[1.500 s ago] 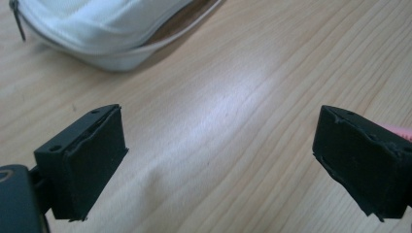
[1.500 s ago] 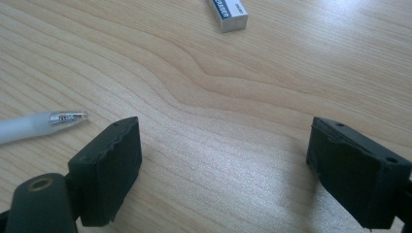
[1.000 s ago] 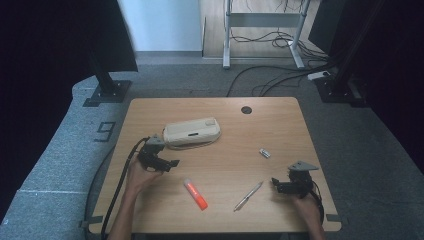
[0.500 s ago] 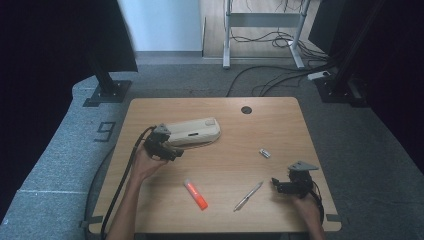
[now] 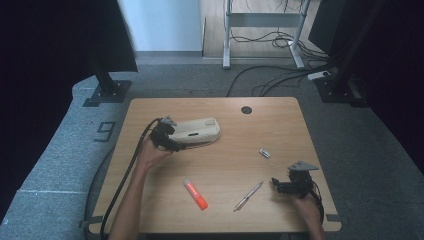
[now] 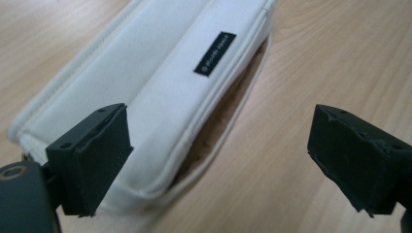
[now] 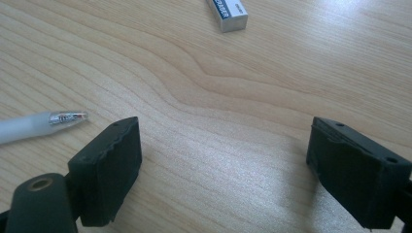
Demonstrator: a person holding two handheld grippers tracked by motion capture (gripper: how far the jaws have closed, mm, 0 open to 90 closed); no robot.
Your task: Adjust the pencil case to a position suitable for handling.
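Observation:
A cream-white pencil pouch [image 5: 197,131] lies on the wooden table [image 5: 300,130], left of centre. My left gripper [image 5: 175,140] is at the pouch's left end. In the left gripper view the pouch [image 6: 160,97] runs away from between the open jaws [image 6: 218,160], close to the left pad; the jaws have just been closing a little, without pressing on it. My right gripper [image 5: 276,185] rests open near the front right edge, with bare wood between its jaws [image 7: 223,170]. A clear pen [image 5: 248,196] lies just left of it, its tip [image 7: 68,117] near the left jaw.
An orange highlighter [image 5: 195,194] lies at front centre. A small white eraser [image 5: 264,153] sits right of centre, also seen ahead of the right gripper's jaws [image 7: 227,12]. A round cable hole [image 5: 246,109] is at the table's far edge. Cables trail from both grippers.
My left gripper has moved away from me and to the right, up to the pouch's left end. The right gripper has stayed put.

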